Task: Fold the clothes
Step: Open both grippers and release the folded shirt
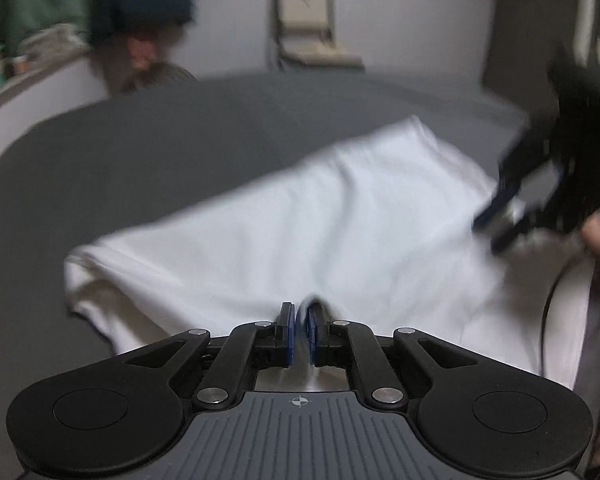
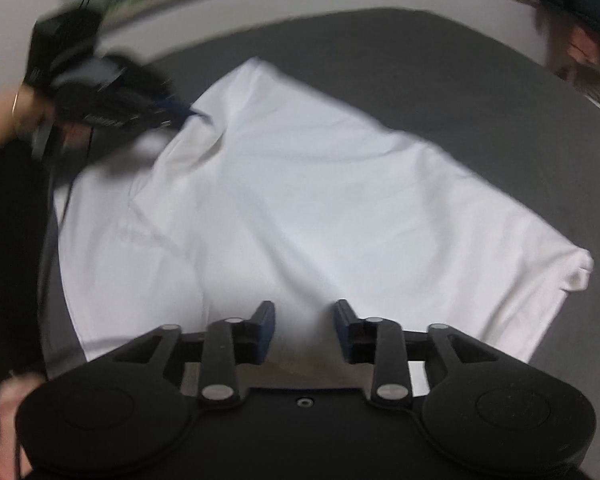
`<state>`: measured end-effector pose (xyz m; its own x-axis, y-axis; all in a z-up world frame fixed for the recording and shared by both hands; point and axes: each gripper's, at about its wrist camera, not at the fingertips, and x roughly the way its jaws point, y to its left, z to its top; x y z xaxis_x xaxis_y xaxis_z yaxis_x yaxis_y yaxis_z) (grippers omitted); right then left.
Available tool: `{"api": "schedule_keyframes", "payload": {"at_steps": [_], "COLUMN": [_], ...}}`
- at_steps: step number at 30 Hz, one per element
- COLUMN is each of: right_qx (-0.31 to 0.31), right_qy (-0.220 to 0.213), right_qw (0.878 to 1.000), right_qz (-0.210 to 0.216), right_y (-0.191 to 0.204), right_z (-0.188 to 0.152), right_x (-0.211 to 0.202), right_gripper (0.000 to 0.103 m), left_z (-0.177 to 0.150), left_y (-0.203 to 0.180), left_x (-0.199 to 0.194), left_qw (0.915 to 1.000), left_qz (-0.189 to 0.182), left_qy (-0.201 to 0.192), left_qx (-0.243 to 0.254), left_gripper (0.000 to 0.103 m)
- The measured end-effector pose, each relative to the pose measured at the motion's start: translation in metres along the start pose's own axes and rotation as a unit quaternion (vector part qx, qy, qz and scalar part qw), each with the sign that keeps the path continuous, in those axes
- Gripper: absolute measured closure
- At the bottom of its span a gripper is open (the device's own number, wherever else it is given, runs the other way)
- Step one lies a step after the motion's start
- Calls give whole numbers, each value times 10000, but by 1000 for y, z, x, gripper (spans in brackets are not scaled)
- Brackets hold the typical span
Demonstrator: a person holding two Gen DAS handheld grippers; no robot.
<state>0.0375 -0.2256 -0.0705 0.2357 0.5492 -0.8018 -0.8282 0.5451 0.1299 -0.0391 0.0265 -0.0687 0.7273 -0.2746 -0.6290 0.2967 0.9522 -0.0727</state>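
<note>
L gripper point(image 1: 299, 330) pinches white shirt point(image 1: 284, 216) hem at frame bottom, R gripper point(image 2: 305, 322) half-open, empty: regrip & lay flat w/o wrinkles.

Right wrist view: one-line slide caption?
Right hand-held gripper open above white shirt on grey bed; left hand-held gripper pinches the far edge.

Dark grey counter point(image 1: 148, 152) before a pale wall point(image 1: 228, 20); a beige folding chair point(image 1: 306, 20) stands beyond its far edge.
</note>
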Motion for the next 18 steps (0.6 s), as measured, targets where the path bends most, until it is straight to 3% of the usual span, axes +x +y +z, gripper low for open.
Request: {"api": "schedule_keyframes", "payload": {"at_steps": [3,4,5,7,11,14,15,17,18], "right_qx": [582,771,964,1401,1534,874,657,295,24], "right_qy": [-329,-436,-541,-697,-649,-466,-369,-147,-64], "right_qw": [9977,9959,9936,9875,9860,9951,9971,9994,9999], "right_qz": [-103,-168,-226,-189,120,-7,-29,-113,-142], "right_y": [-27,-37,-46,-63,-67,-45,-36,-17,-6], "right_z": [9,13,16,21,24,26,25,26,25], "right_x": [-17,-22,-27,-34,-35,-22,-16,-4,1], "right_gripper": [61,59,56,55,52,49,49,49,49], "left_z": [15,22,28,44,54,35,28,16,12], "left_y": [26,33,39,52,70,69,65,56,50], "left_x": [-18,-20,-22,-26,-41,-50,-50,-50,-49], "left_qw": [9968,9949,9927,9863,9723,9765,9821,9912,9938], "left_qz": [275,386,472,510,347,157,201,426,749], "left_qy": [-416,-500,-583,-743,-1016,-921,-733,-333,-141], "left_qx": [-627,-789,-941,-1381,-2078,-1940,-1723,-1210,-815], "left_gripper": [95,89,70,45,43,43,43,43,43]}}
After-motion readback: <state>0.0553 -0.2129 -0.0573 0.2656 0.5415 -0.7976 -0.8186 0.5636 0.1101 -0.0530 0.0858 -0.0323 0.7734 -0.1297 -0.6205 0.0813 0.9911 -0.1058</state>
